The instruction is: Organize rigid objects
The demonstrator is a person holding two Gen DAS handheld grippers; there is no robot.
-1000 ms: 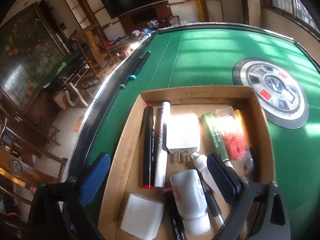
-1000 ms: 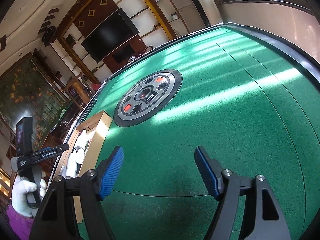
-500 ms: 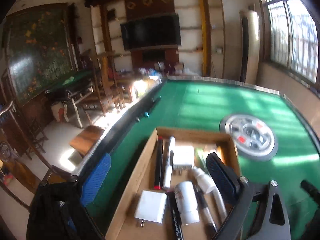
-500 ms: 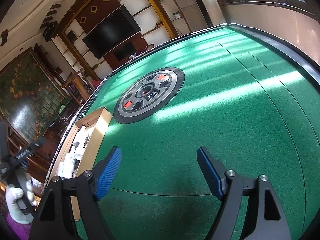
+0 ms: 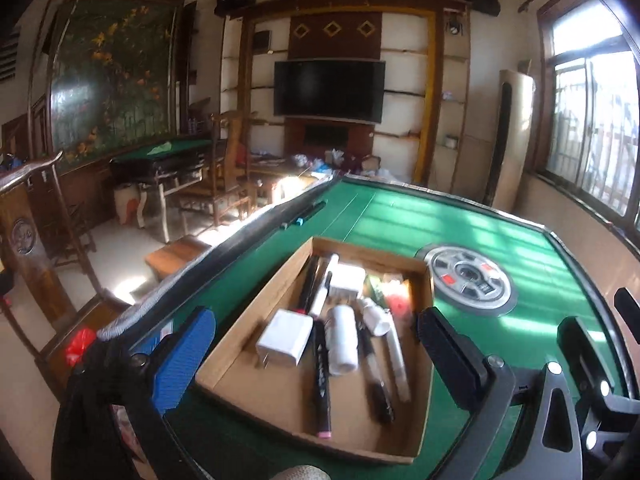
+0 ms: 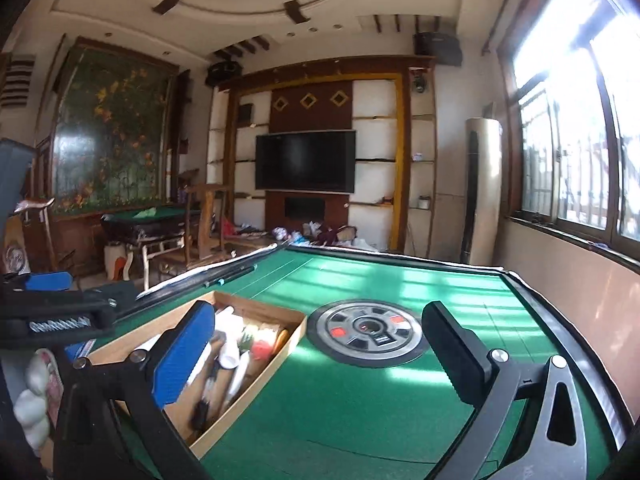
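Note:
A shallow cardboard tray lies on the green table; it also shows in the right wrist view. In it lie a white charger, a second white charger, a white bottle, black markers, a white marker and a small dropper bottle. My left gripper is open and empty, raised above the tray's near end. My right gripper is open and empty, above the table right of the tray.
A round grey control dial sits in the table's middle, also in the right wrist view. A dark pen lies by the far left rail. The right gripper's body shows at right. Chairs and another table stand left.
Both grippers have lifted and tilted up, so the room now fills the views. The tray looks smaller and farther. The right gripper turned left toward the tray. Both stayed open.

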